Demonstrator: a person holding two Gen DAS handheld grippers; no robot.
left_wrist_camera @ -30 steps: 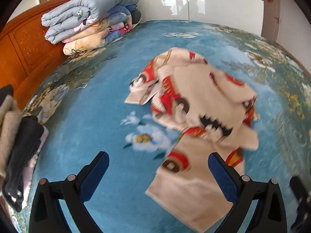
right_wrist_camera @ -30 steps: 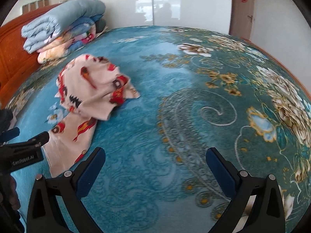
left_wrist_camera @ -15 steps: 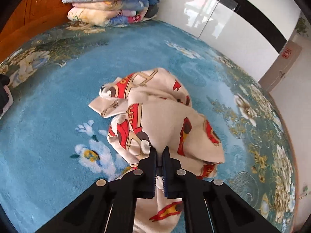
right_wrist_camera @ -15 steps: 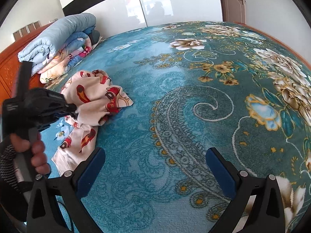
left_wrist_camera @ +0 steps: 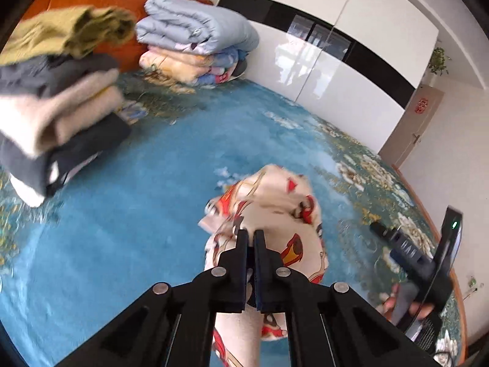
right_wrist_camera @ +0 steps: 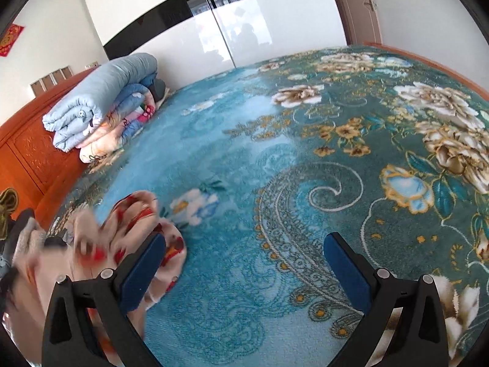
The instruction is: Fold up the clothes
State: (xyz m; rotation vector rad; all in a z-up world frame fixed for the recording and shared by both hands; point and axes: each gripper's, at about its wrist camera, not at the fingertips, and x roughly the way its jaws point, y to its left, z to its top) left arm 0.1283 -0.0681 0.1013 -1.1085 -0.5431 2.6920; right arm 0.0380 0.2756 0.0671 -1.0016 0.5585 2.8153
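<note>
Left wrist view shows the left gripper (left_wrist_camera: 250, 238) pinching the bunched cartoon-print garment (left_wrist_camera: 275, 214) above the bed (left_wrist_camera: 137, 214); the right gripper (right_wrist_camera: 244, 263), spread wide, should catch a free edge and pull it taut.

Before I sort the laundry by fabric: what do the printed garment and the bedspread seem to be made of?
The printed garment looks like thin, soft cotton-type cloth, matte: it bunches and drapes limply where the left gripper pinches it. Blur leaves the weave unclear. The bedspread looks like plush fleece or short-pile velvet, with a fuzzy nap and a soft sheen over its woven-looking floral pattern.
</note>
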